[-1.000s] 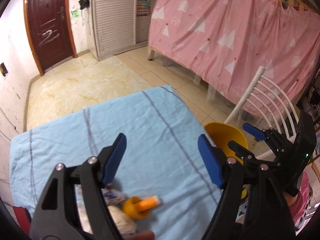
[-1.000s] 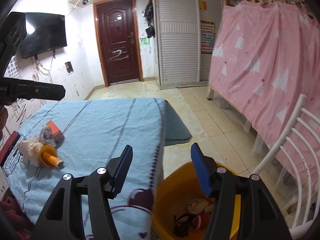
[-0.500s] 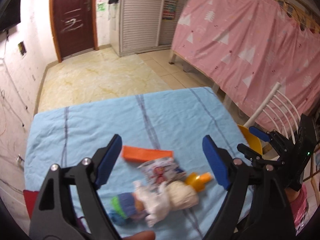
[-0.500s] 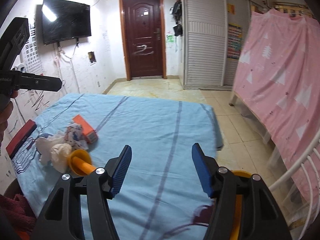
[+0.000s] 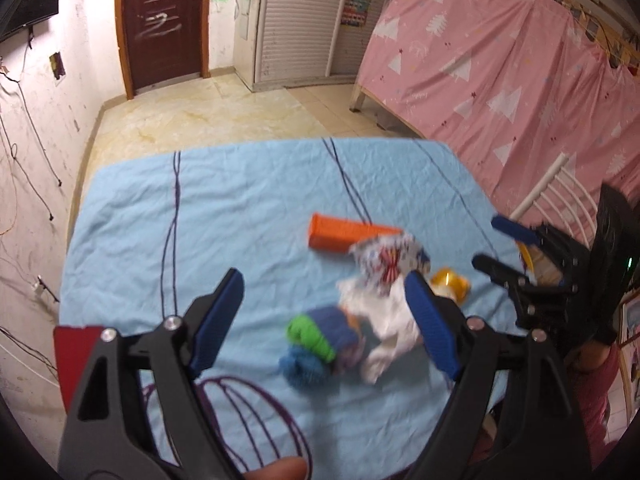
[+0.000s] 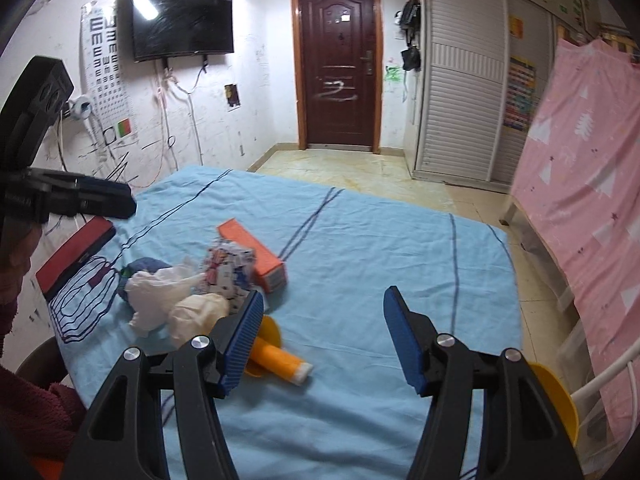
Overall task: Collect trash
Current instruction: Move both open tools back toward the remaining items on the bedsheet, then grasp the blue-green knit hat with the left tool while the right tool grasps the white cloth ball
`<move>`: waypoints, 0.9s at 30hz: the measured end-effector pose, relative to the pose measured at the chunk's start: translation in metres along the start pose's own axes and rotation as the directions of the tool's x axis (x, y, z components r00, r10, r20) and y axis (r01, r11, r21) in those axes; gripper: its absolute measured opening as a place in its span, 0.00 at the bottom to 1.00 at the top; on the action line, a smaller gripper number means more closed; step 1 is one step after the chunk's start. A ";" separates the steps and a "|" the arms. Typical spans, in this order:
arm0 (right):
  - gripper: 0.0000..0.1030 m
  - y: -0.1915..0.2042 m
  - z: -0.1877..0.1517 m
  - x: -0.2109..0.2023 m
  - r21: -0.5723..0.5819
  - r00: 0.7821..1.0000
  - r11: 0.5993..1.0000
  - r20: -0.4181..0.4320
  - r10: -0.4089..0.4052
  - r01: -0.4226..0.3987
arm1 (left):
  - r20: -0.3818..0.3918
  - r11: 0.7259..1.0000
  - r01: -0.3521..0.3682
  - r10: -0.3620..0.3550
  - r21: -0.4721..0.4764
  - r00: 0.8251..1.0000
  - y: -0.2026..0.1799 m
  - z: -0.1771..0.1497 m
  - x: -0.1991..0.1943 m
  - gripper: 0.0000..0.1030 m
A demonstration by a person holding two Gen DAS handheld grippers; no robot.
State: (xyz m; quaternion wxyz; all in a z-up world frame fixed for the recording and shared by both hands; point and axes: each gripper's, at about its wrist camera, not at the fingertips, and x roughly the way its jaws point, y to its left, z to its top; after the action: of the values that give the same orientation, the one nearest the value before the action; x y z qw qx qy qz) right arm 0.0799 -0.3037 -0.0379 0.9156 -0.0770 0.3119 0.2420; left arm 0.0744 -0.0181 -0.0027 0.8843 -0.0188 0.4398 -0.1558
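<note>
Two hand-held grippers hover over the table's blue cloth, both with jaws apart and empty. Nearest the right hand-held gripper is the orange plastic funnel-capped tube, just below-left of its left pad, long axis slanting toward the near edge. Beyond lie crumpled white tissues. Under the left hand-held gripper sits the bundle of green and blue cloth scraps.

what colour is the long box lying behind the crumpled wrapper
Orange; the box shows best in the right wrist view, its end flap paler.
</note>
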 end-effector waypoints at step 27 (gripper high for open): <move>0.55 0.068 -0.007 -0.016 -0.088 0.989 0.985 -0.008 0.147 -0.147 | -0.017 0.999 0.050 -0.050 -0.001 0.999 0.015 -0.023 0.026 0.22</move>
State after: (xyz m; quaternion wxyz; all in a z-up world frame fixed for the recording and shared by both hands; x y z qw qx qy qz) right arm 0.0311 -0.2528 -0.0331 0.8907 -0.0943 0.3063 0.3223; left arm 0.0747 -0.0094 -0.0397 0.8764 -0.0287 0.4467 -0.1777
